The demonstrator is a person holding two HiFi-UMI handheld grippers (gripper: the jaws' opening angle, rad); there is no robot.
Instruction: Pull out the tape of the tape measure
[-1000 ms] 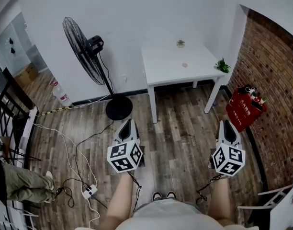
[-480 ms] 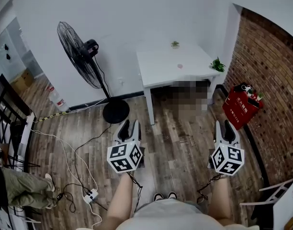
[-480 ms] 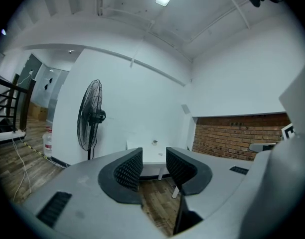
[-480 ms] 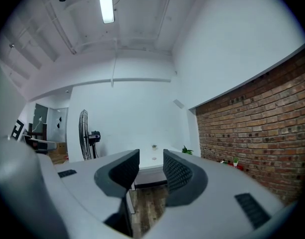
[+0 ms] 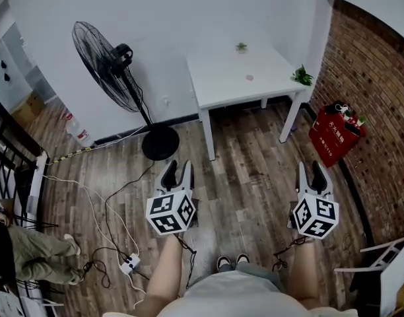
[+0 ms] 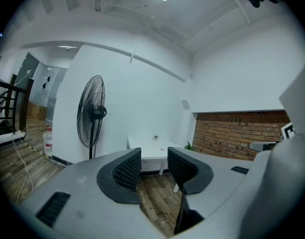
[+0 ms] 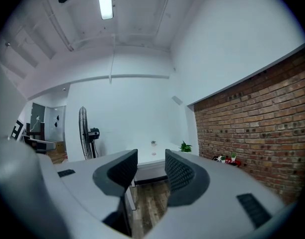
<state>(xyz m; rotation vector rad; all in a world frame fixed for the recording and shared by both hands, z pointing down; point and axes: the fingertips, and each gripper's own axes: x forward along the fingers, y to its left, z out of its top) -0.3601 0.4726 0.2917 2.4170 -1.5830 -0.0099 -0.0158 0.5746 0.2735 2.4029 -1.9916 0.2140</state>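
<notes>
The only writing in sight is a patch of white characters on the red bag (image 5: 334, 137) by the brick wall (image 5: 377, 78), too small to read. Each gripper carries one cube of black-and-white square markers.

The left gripper (image 5: 176, 168) has just been opening its jaws; they stand apart with nothing but floor between them. The right gripper (image 5: 310, 172) also has its jaws spread, and nothing sits between them.

One white table (image 5: 218, 88) stands against the far wall, well apart from both grippers. On it are two small green plants (image 5: 241, 46) (image 5: 301, 76) and one small pinkish thing (image 5: 249, 77); it is too small to tell whether that is the tape measure.

One pedestal fan (image 5: 100, 61) stands left of the table, its round base (image 5: 160, 142) just ahead of the left gripper. One power strip (image 5: 129, 265) and loose cables (image 5: 96, 203) lie on the floor at the left, near another person's leg (image 5: 30, 253). The plank floor (image 5: 248, 170) between the grippers and the table's near edge is open.
</notes>
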